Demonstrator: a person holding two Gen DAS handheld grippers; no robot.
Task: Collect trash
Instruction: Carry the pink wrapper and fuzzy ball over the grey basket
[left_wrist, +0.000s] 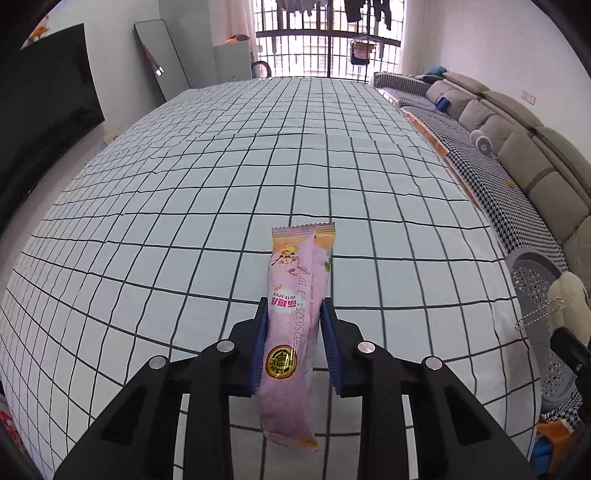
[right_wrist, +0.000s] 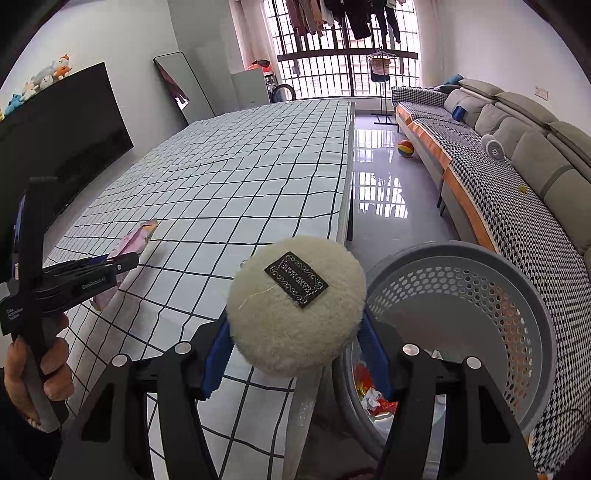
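Note:
My left gripper (left_wrist: 293, 306) is shut on a long pink snack wrapper (left_wrist: 291, 314) and holds it above the checked tablecloth (left_wrist: 184, 221). The wrapper also shows in the right wrist view (right_wrist: 133, 240), held by the left gripper (right_wrist: 125, 260). My right gripper (right_wrist: 295, 321) is shut on a round cream fluffy pouch (right_wrist: 291, 310) with a black label, held at the table's right edge beside a grey perforated trash basket (right_wrist: 480, 295). The basket holds some colourful scraps (right_wrist: 373, 395). The basket (left_wrist: 535, 280) and pouch (left_wrist: 569, 299) show at the right in the left wrist view.
A grey sofa with a houndstooth cover (right_wrist: 517, 192) runs along the right. A ball (right_wrist: 405, 147) lies on the shiny floor between table and sofa. A black TV (right_wrist: 62, 147) stands at left, a mirror (right_wrist: 181, 88) leans behind it.

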